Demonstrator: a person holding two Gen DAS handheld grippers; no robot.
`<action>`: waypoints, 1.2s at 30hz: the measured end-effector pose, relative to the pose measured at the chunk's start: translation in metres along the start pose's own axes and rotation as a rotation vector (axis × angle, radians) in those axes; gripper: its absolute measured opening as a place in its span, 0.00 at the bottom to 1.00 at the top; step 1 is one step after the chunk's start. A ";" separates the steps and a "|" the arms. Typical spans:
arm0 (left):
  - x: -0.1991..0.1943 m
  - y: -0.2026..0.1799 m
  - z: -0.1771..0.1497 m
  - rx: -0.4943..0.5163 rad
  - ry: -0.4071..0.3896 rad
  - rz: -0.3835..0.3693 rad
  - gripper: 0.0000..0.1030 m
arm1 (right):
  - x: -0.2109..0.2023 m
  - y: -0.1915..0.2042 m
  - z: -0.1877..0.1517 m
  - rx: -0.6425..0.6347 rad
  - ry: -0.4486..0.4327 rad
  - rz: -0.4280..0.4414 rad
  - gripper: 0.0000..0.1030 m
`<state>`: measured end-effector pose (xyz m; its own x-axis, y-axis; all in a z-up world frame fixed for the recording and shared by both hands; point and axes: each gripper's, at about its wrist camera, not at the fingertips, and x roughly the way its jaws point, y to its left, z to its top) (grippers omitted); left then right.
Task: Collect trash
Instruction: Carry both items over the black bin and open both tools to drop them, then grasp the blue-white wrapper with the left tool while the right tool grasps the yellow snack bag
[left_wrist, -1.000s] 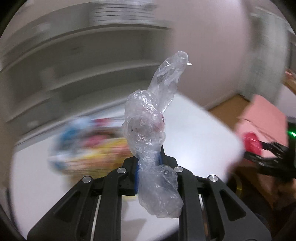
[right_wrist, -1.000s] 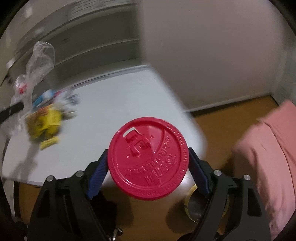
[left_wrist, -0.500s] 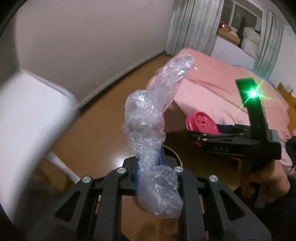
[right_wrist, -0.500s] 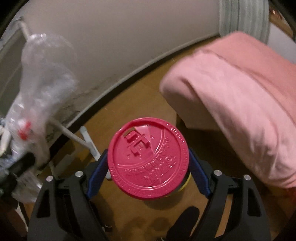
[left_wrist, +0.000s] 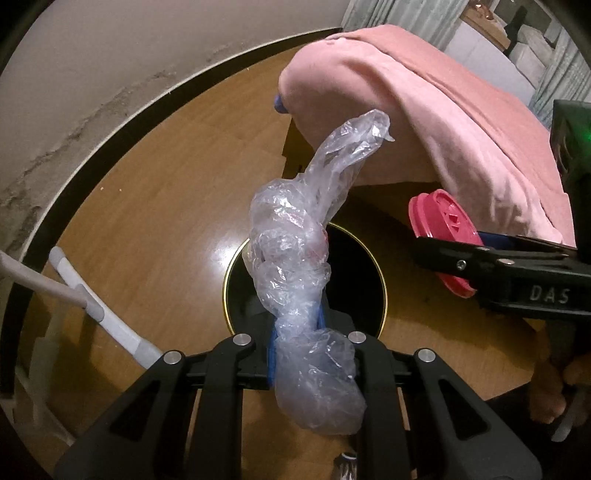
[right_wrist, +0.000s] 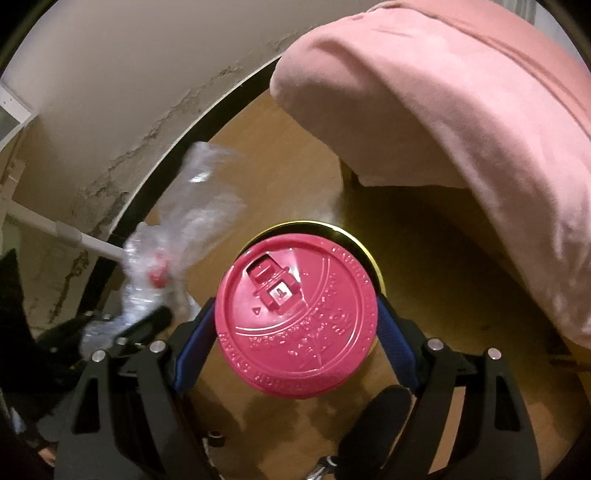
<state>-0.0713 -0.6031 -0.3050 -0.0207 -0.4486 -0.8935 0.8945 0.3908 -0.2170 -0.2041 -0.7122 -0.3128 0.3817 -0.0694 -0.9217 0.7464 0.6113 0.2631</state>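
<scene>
My left gripper (left_wrist: 297, 328) is shut on a crumpled clear plastic bag (left_wrist: 295, 251) that sticks up from its blue pads. Below it on the wooden floor stands a round black bin with a gold rim (left_wrist: 382, 284). My right gripper (right_wrist: 297, 321) is shut on a red plastic cup lid (right_wrist: 297, 317), held flat between its blue pads right over the bin's gold rim (right_wrist: 354, 240). In the left wrist view the lid (left_wrist: 443, 229) and right gripper (left_wrist: 480, 254) hang at the right, above the bin's edge. The bag (right_wrist: 177, 236) shows blurred at the left of the right wrist view.
A bed under a pink blanket (left_wrist: 443, 110) stands close behind the bin. A white table leg (left_wrist: 92, 310) slants at the left. A stained wall with a dark skirting board (left_wrist: 129, 114) runs behind. A person's hand (left_wrist: 546, 398) holds the right gripper.
Both grippers have swung away from the white table and down toward the floor. The bin has come into view under them. Each keeps its hold on the bag and the lid.
</scene>
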 end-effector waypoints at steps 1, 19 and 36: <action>-0.002 0.000 -0.006 0.001 0.001 -0.004 0.16 | 0.003 0.000 0.001 0.008 0.007 0.003 0.78; -0.010 0.007 0.002 -0.030 -0.008 -0.020 0.84 | -0.001 0.001 0.015 0.086 -0.015 0.025 0.93; -0.278 0.005 -0.045 0.170 -0.253 0.161 0.90 | -0.175 0.098 -0.022 -0.160 -0.246 -0.011 0.93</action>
<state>-0.0815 -0.4403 -0.0752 0.2189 -0.5860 -0.7802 0.9394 0.3428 0.0062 -0.2098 -0.6231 -0.1324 0.5094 -0.2538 -0.8222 0.6631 0.7247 0.1872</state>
